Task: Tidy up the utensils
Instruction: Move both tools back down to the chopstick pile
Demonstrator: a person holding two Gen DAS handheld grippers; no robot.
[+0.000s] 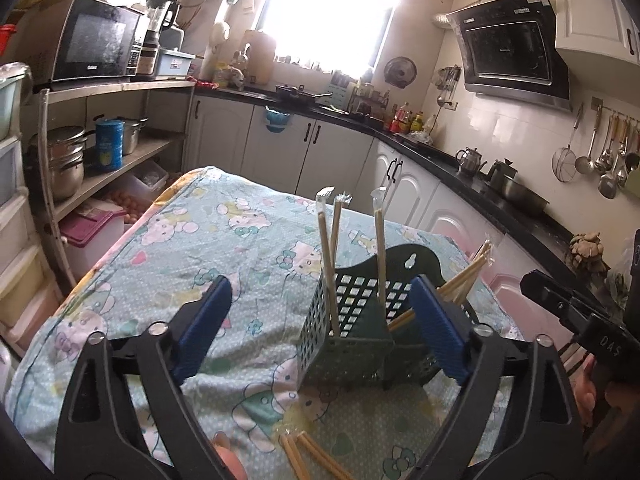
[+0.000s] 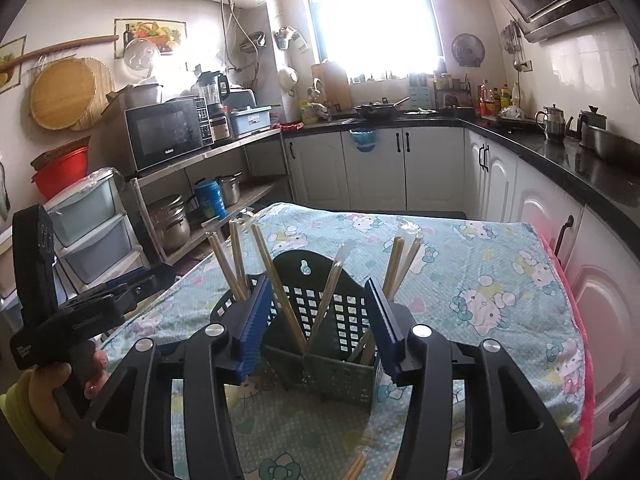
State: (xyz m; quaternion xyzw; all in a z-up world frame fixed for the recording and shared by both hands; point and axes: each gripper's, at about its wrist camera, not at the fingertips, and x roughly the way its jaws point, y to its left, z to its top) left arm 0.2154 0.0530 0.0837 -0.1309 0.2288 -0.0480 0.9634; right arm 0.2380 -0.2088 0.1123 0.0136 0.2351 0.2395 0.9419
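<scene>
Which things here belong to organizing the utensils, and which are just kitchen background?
Belong to the job:
- green holder
- wrapped chopsticks standing in it
- loose chopsticks on the tablecloth

Just lying about:
- microwave
- kettle
- blue tin
- hanging ladles

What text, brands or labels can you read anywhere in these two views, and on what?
"Galanz": front of the microwave, low on its door.
"DAS": body of the right gripper, left wrist view.
Range hood brand and stickers: too small to read.
Blue tin label: blurred.
Left gripper body print: blurred.
</scene>
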